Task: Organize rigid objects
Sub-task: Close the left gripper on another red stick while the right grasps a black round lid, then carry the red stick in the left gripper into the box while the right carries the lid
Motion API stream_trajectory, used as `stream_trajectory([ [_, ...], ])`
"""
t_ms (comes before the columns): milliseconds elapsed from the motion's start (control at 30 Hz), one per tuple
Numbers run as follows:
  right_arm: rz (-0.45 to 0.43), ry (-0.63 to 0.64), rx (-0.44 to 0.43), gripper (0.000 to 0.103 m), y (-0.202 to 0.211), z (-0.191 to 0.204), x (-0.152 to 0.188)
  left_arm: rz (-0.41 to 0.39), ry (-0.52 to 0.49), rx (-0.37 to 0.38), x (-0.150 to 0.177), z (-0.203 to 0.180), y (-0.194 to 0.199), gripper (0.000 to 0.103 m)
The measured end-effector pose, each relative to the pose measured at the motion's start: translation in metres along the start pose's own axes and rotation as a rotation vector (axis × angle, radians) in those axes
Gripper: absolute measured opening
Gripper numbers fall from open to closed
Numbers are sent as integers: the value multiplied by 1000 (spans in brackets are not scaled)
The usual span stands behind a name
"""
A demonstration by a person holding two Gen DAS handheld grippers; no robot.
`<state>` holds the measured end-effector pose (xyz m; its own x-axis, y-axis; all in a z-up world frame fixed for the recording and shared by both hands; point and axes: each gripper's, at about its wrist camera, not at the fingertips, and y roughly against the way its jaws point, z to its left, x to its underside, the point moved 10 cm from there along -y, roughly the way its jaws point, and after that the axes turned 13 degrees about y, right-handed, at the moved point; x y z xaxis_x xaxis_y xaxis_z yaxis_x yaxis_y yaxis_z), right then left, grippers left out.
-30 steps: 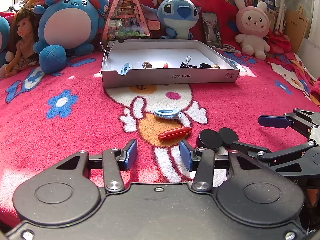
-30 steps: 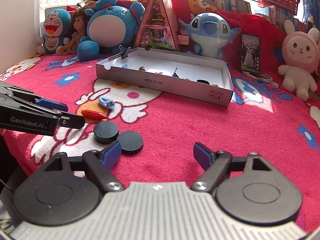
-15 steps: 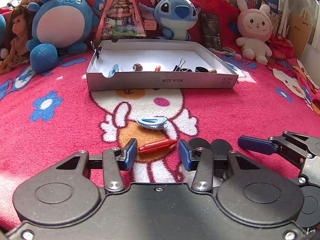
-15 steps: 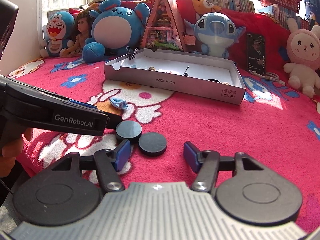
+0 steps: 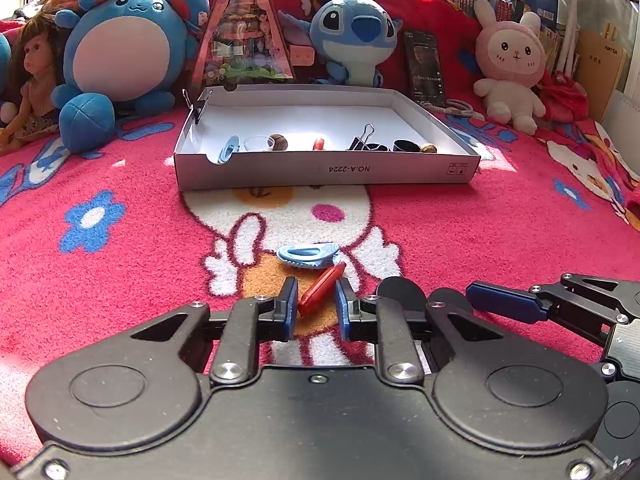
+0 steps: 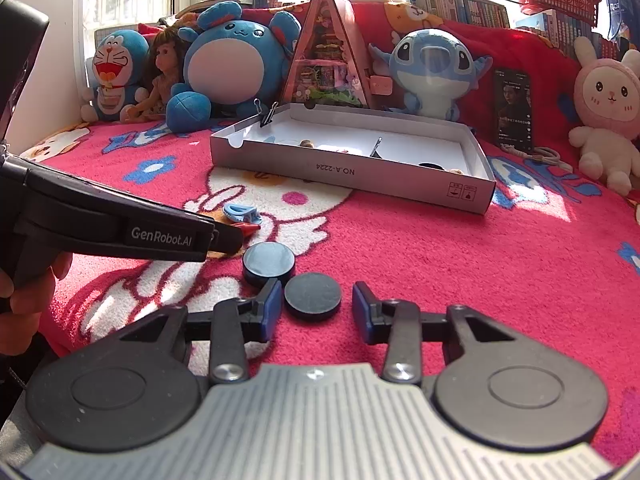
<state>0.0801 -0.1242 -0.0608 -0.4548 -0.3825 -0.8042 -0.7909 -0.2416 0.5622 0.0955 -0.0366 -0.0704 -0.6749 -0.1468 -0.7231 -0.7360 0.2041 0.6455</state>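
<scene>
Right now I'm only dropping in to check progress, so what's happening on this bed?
A person is tidying small items into the white cardboard box. The left gripper is closing on a red clip beside a blue clip. The right gripper is closing around the nearer black disc, pads not yet touching; another black disc waits.

We see bright sun coming from the window far ahead of the tongs. It glares white inside the box. Picture edges bend round, and everything looks sharp.

Sunlit barred window at eleven o'clock, bookshelves at one (red blanket underfoot)
</scene>
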Motion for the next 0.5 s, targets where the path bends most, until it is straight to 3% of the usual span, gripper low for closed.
stream_trajectory([
  [167, -2, -6, 1, 37, 0, 0, 0, 0, -3, 3, 0, -2, 2, 10],
  [500, -15, -2, 34, 37, 2, -9, -6, -25, -12, 11, -8, -3, 11, 10],
])
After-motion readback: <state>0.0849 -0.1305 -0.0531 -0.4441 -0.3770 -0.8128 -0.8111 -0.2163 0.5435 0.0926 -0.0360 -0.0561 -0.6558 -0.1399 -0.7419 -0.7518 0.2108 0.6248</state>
